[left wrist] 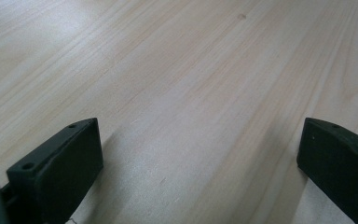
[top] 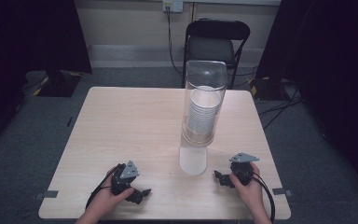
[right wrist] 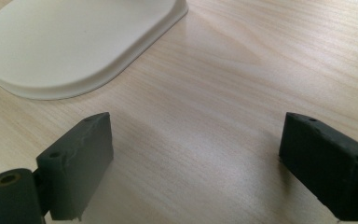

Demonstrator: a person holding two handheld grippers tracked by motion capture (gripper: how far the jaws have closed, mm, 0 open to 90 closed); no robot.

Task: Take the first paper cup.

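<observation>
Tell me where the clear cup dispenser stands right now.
In the high view the clear cup dispenser stands upright on the table, right of centre, its white base nearer the right gripper than the left gripper.

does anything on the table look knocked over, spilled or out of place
Nothing stands out. The clear cup dispenser stands upright on its white base with the cups stacked inside, and both grippers rest open on the table.
</observation>
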